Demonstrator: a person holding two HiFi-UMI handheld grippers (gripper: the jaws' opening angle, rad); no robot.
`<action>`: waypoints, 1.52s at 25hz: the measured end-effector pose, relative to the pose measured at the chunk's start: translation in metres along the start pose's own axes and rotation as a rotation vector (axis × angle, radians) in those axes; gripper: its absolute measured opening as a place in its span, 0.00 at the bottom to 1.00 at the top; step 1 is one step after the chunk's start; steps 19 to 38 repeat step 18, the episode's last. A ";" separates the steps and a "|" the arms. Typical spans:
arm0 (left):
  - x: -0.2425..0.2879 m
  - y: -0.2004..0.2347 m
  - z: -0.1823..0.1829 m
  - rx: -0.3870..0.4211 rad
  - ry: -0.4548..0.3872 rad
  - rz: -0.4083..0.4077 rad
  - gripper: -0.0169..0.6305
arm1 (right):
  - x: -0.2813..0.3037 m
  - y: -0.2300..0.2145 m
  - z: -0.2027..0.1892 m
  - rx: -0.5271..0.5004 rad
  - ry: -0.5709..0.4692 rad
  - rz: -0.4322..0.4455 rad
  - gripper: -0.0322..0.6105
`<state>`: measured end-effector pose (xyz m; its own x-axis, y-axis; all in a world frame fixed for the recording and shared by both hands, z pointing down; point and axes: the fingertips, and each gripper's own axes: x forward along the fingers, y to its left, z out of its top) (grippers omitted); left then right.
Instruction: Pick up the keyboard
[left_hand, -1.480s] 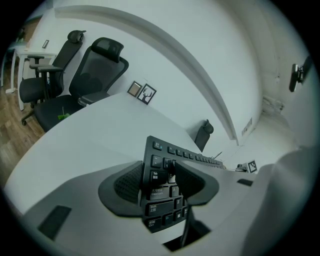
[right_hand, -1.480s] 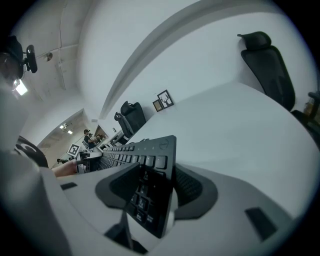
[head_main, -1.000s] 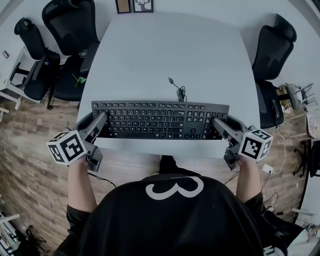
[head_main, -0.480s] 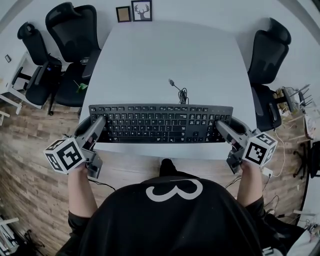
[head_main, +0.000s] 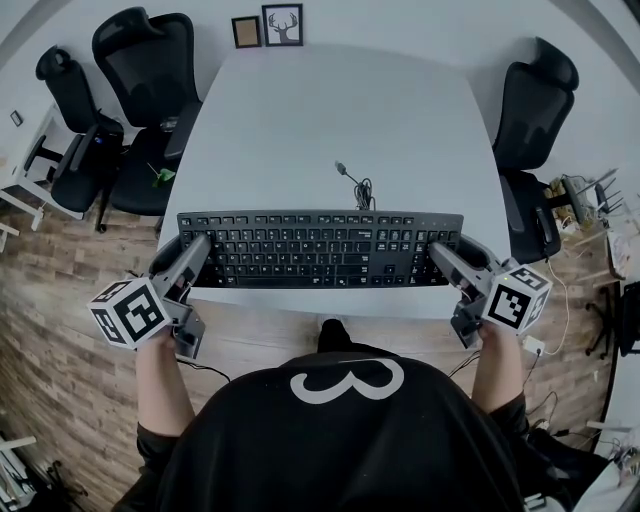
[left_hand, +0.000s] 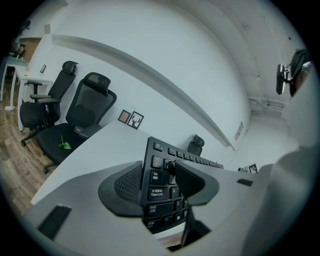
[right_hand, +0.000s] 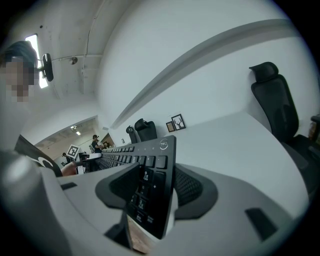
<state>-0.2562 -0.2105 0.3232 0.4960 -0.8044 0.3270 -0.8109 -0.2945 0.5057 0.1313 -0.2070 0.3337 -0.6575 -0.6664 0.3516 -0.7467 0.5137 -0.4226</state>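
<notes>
Closest to me is my black top (head_main: 345, 440) with its white loop print, and my forearms reach out from it on either side. Each hand carries a gripper with a cube at its back: the left marker cube (head_main: 130, 310) and the right marker cube (head_main: 518, 297). My left gripper (head_main: 195, 252) is clamped on the left end of the black keyboard (head_main: 320, 248). Along its own jaws I see one ribbed pad under the board's edge and the other pressed on the keys beside Tab and Caps Lock. My right gripper (head_main: 442, 252) pinches the right end the same way, one pad on the keys and the other against the underside. The keyboard spans the gap between the two, over the near strip of the white table (head_main: 330, 110) and parallel to its front edge. Whether it is clear of the top I cannot tell. Just behind its middle its cable (head_main: 358, 183) lies in a small coil on the table, plug end loose. Past the table's sides, on the wooden floor (head_main: 60, 290), stand two black office chairs (head_main: 140, 60) on the left and a third chair (head_main: 532, 100) on the right. Farthest off, two framed pictures (head_main: 283, 24) stand by the wall, one showing a stag.
</notes>
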 end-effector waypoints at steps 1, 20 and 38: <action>0.000 0.000 0.000 -0.002 0.001 0.001 0.34 | 0.000 0.000 0.000 0.001 0.001 0.001 0.36; 0.002 0.003 -0.002 -0.016 0.020 -0.008 0.34 | 0.004 -0.002 -0.004 0.019 0.011 -0.003 0.36; 0.002 0.003 -0.002 -0.016 0.020 -0.008 0.34 | 0.004 -0.002 -0.004 0.019 0.011 -0.003 0.36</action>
